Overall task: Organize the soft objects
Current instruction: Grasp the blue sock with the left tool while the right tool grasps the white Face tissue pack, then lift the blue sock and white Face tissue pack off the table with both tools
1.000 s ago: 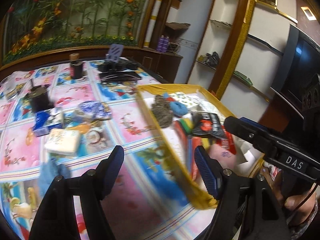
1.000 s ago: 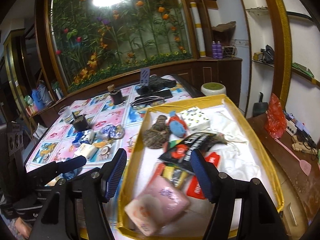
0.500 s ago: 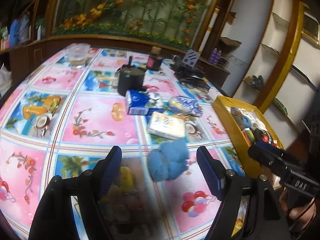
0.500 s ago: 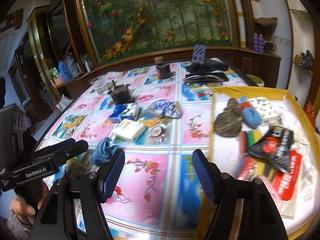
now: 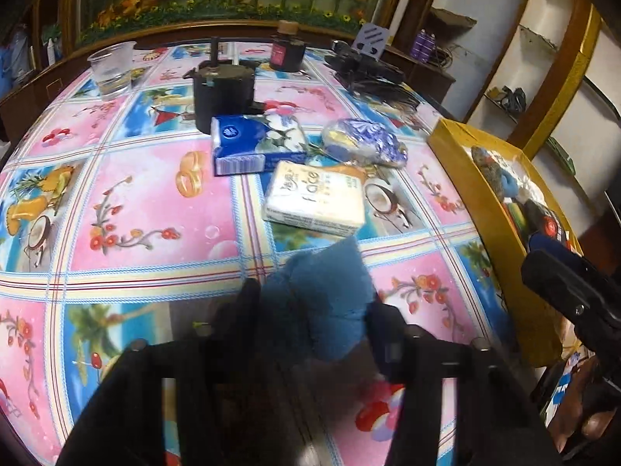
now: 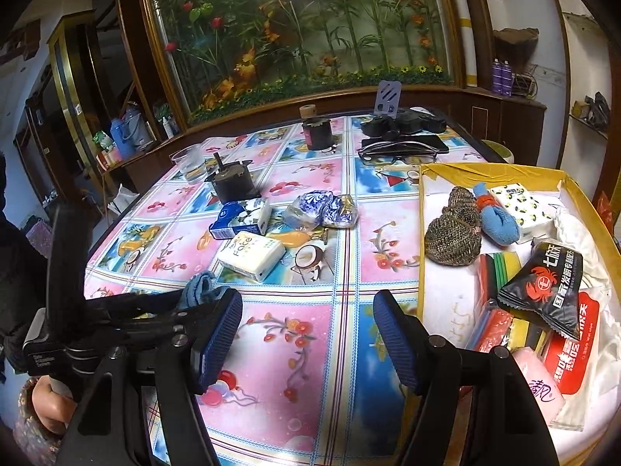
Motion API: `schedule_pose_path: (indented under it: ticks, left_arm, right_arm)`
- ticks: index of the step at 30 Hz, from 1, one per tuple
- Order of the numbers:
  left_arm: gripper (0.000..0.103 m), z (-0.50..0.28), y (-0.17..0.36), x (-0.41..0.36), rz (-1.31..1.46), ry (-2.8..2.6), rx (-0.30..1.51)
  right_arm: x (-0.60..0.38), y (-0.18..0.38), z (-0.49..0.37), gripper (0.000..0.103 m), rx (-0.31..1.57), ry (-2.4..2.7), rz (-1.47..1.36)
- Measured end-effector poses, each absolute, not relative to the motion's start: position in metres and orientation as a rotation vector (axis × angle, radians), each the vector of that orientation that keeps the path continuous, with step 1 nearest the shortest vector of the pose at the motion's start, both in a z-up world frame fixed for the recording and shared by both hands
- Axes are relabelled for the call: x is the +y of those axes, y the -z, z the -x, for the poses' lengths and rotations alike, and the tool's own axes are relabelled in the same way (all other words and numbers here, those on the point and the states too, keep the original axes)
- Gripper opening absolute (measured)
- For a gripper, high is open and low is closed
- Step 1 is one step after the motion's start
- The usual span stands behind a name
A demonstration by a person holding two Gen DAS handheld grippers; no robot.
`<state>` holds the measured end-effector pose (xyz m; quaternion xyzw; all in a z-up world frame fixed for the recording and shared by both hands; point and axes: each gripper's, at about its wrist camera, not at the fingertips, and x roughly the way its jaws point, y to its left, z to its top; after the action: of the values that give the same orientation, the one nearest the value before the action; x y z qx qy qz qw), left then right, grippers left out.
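Table [image 5: 147, 194], patterned oilcloth in pink and blue squares, fills both views. Yellow tray [image 6: 427, 240] sits at the table's right side; already in it: a knitted brown-green pouch [image 6: 452, 233], a light-blue soft toy [image 6: 500, 225], a dotted tissue pack [image 6: 520, 202], a black crab-print packet [image 6: 543, 287], a red wipes pack [image 6: 574, 345] and a pink pack [image 6: 543, 384].

Loose on the cloth, mid-table: blue tissue pack [image 5: 248, 143], white tissue pack [image 5: 316, 198] just in front of it, blue-and-white wrapped bundle [image 5: 365, 143] to the right. Behind them a black pot [image 5: 223, 89], a clear cup [image 5: 110, 70] and a dark jar [image 5: 285, 48].

Blue cloth [image 5: 330, 295]: crumpled, lying on the table near its front edge, just in front of the white tissue pack. It sits directly between the fingers of the left gripper [image 5: 314, 318]. The jaws are closing, with the cloth bunched up between them; both fingers lie against its sides, image blurred. In the right wrist view the cloth [image 6: 200, 285] pokes up past the left gripper's fingers.

Right gripper [image 6: 306, 338]: jaws spread wide, nothing between them, hovering over bare oilcloth between the cloth and the tray. A hand [image 6: 48, 404] grips the left handle, lower left.
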<state>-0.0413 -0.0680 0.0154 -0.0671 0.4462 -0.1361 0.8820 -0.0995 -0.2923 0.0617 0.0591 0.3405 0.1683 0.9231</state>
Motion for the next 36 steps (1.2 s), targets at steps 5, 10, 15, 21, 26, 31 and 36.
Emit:
schedule_pose_path:
  ticks: [5, 10, 15, 21, 26, 31, 36]
  left_arm:
    - [0.044, 0.042, -0.021, -0.043, 0.222, 0.197, 0.879]
    - [0.044, 0.046, -0.031, -0.011, 0.242, -0.015, 0.789]
    - [0.044, 0.045, -0.03, 0.013, 0.263, -0.071, 0.789]
    - [0.044, 0.044, -0.028, 0.016, 0.264, -0.069, 0.803]
    - [0.044, 0.042, -0.028, 0.012, 0.247, -0.06, 0.807]
    - [0.044, 0.042, -0.028, 0.011, 0.244, -0.062, 0.805]
    - [0.043, 0.041, -0.027, 0.013, 0.251, -0.076, 0.811]
  right_arm:
    - [-0.281, -0.062, 0.083, 0.075, 0.746, -0.4, -0.147]
    - [-0.248, -0.058, 0.039, 0.076, 0.828, -0.502, -0.226]
    - [-0.21, -0.038, -0.011, 0.076, 0.888, -0.486, -0.183]
    - [-0.202, -0.017, -0.038, 0.076, 0.949, -0.501, -0.191]
    - [-0.185, -0.015, -0.006, 0.077, 0.986, -0.65, -0.091]
    - [-0.17, -0.024, 0.014, 0.077, 0.927, -0.642, 0.032]
    - [-0.159, -0.02, 0.004, 0.077, 0.909, -0.581, 0.09]
